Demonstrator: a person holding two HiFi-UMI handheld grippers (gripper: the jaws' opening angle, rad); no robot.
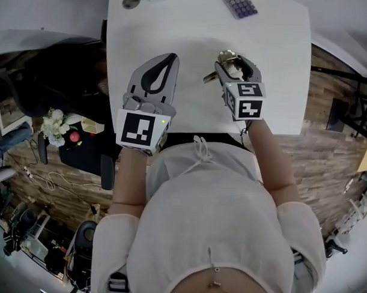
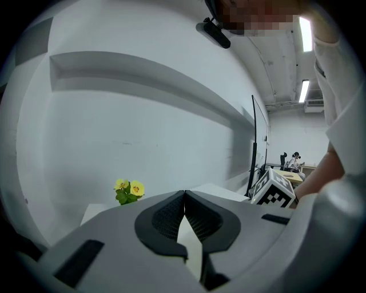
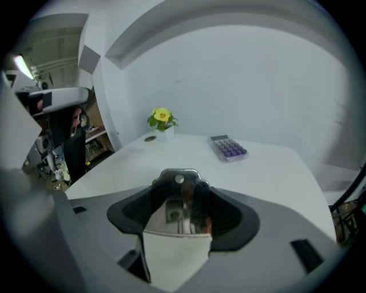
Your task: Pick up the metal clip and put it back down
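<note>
A shiny metal clip (image 3: 180, 201) sits between the black pads of my right gripper (image 3: 182, 197), which is shut on it. In the head view that right gripper (image 1: 233, 65) hovers over the white table (image 1: 276, 62) with the metal clip (image 1: 225, 59) showing at its tips. Left of it, my left gripper (image 1: 170, 59) is shut with nothing in it. In the left gripper view the left gripper (image 2: 184, 201) has its pads meeting at the tips, and it points up toward a white wall.
A purple-keyed calculator (image 1: 239, 4) lies at the table's far edge, also the calculator (image 3: 229, 147) ahead of my right gripper. Yellow flowers (image 3: 162, 118) and a small round disc (image 1: 131, 1) sit at the far left corner. The table's near edge runs just in front of the person.
</note>
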